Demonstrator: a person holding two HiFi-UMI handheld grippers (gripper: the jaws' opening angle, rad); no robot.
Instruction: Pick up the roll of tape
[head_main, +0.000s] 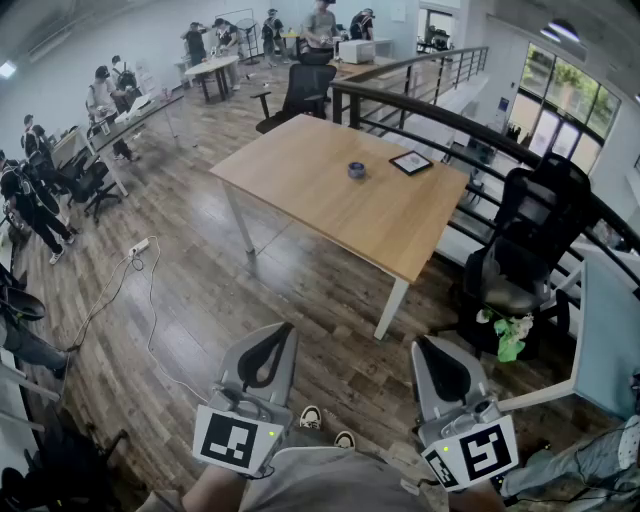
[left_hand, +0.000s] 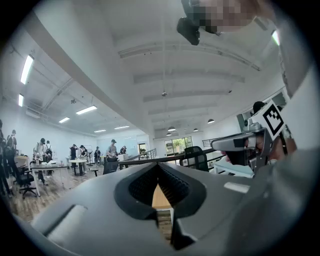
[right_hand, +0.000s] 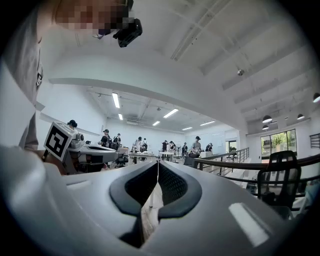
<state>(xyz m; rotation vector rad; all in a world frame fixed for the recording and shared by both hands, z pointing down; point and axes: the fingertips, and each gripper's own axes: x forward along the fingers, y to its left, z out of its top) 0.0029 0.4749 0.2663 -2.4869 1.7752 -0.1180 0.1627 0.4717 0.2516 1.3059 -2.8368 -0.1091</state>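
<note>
The roll of tape (head_main: 356, 170) is a small blue-grey ring lying flat near the middle of the wooden table (head_main: 300, 165), far ahead of both grippers. My left gripper (head_main: 278, 333) is held low and close to my body, pointing level, shut with nothing between its jaws. Beside it, my right gripper (head_main: 427, 347) is also shut and empty. In the left gripper view the left gripper (left_hand: 159, 166) has its tips touching, and in the right gripper view the right gripper (right_hand: 158, 163) looks the same. The tape does not show in either gripper view.
A dark tablet (head_main: 411, 162) lies on the table right of the tape. A black office chair (head_main: 528, 240) and a dark railing (head_main: 470, 125) stand to the right, another chair (head_main: 298, 95) behind the table. A cable (head_main: 140, 270) trails on the wooden floor; people work at far desks.
</note>
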